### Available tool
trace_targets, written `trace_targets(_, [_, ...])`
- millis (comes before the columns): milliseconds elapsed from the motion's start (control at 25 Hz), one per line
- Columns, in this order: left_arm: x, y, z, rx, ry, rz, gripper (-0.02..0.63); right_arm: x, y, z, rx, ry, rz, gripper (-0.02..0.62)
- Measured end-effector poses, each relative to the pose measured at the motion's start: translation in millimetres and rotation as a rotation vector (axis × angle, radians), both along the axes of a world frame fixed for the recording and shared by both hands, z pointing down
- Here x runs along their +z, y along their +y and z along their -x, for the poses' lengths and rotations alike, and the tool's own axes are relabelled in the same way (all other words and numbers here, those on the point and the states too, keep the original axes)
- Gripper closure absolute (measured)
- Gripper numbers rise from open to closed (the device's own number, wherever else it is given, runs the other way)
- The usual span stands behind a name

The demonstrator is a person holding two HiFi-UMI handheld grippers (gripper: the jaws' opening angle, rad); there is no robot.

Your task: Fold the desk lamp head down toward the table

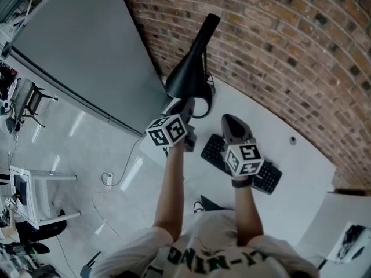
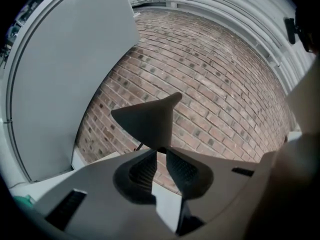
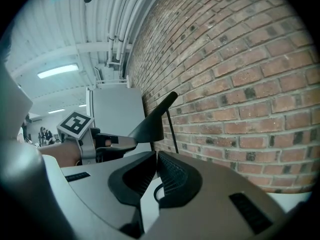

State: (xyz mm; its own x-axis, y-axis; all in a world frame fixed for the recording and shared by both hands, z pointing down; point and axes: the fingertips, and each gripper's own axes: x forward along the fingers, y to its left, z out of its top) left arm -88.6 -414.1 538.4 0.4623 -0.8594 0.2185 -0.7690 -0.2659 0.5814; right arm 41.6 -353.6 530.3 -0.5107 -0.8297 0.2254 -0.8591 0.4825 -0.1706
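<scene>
The black cone-shaped lamp head (image 1: pixel 186 71) rises on a thin stem in front of the brick wall, its narrow end pointing up. My left gripper (image 1: pixel 177 105) is shut on the lower rim of the shade. In the left gripper view the lamp head (image 2: pixel 145 121) fills the space just past the left gripper (image 2: pixel 160 153), whose pads pinch its edge. In the right gripper view the left gripper (image 3: pixel 118 143) meets the lamp head (image 3: pixel 150 125) at the rim, beside the stem (image 3: pixel 172 129). My right gripper (image 1: pixel 229 119) hovers to the right of the lamp, shut on nothing, as the right gripper (image 3: pixel 154 157) shows.
A black keyboard (image 1: pixel 213 149) lies on the white table (image 1: pixel 290 155) under my right gripper. The brick wall (image 1: pixel 278 39) runs close behind the lamp. A grey partition panel (image 1: pixel 75 45) stands at the left. A white chair (image 1: pixel 35 193) stands on the floor below.
</scene>
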Motion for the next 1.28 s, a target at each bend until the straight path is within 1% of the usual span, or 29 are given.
trace_targets(800, [45, -30, -18, 0.026, 0.145, 0.054, 0.548, 19, -12, -9, 0.03, 0.01, 0.037, 0.583])
trace_targets(1000, [50, -36, -24, 0.037, 0.166, 0.053, 0.548, 20, -13, -11, 0.032, 0.013, 0.042, 0.583])
trace_targets(1280, [55, -41, -26, 0.052, 0.165, 0.05, 0.548, 20, -13, -13, 0.038, 0.006, 0.042, 0.583])
